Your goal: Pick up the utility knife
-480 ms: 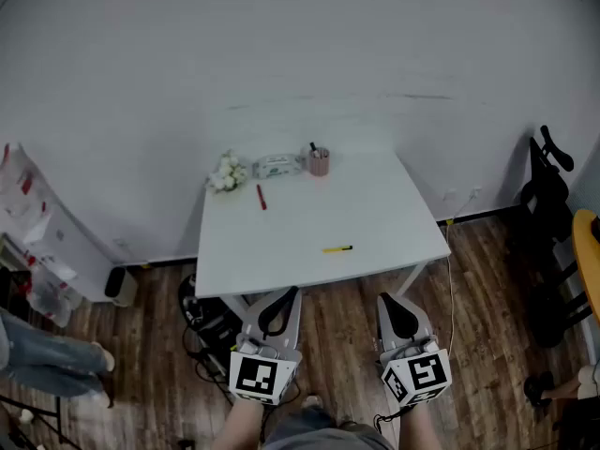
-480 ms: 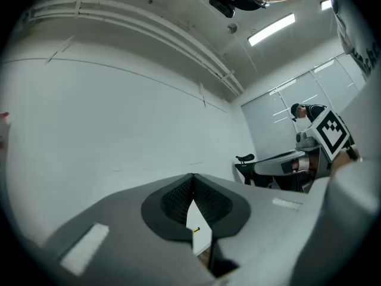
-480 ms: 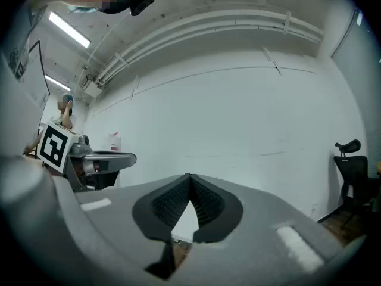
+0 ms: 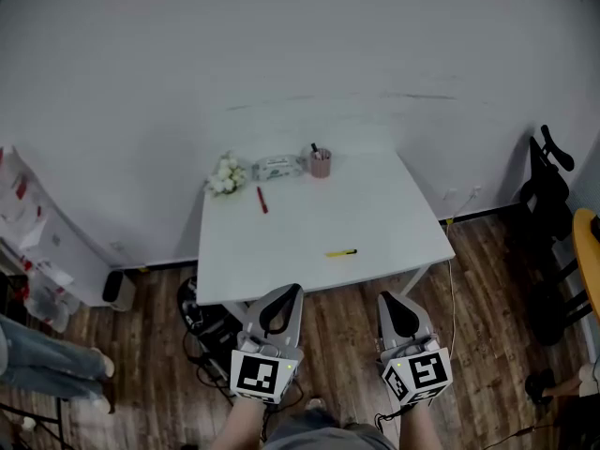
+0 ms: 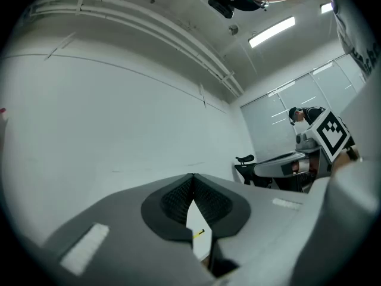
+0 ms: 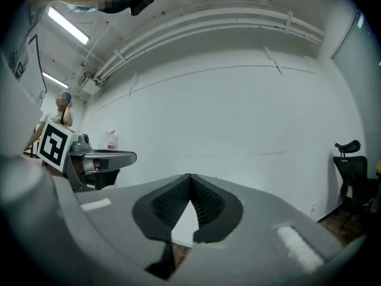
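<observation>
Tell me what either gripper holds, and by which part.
Nothing is held: the left gripper and right gripper are shut and empty; the utility knife lies untouched on the table.

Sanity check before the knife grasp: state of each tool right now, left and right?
Left tool: closed, holding nothing.
Right tool: closed, holding nothing.

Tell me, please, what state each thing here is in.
utility knife: lying flat on the table, untouched.
red pen: lying flat.
cup: upright, something dark sticking out.
left tool: shut, empty.
right tool: shut, empty.
</observation>
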The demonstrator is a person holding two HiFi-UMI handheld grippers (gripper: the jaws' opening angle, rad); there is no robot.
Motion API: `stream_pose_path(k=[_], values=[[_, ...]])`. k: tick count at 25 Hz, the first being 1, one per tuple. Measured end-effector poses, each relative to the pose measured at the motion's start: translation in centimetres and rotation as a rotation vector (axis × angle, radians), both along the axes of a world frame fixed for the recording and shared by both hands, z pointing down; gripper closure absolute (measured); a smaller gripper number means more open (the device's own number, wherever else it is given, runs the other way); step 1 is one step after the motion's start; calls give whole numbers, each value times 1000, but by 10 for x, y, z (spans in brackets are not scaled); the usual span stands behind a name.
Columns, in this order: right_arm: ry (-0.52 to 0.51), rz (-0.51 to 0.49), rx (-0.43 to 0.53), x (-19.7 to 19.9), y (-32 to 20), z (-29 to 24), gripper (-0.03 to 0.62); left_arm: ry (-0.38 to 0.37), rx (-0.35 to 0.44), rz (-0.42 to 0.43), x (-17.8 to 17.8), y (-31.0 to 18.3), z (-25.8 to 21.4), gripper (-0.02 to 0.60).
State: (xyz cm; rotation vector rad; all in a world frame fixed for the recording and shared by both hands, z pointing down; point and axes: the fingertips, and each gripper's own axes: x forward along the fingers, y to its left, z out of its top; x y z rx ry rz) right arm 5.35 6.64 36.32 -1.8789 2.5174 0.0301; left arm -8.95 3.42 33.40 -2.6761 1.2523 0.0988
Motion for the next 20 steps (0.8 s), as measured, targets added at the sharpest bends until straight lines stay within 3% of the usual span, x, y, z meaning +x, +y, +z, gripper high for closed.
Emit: stream_pose_path(k=[20], values=[[-10, 49, -29, 8, -40, 10, 591, 8, -24, 43, 5, -45, 16, 563]])
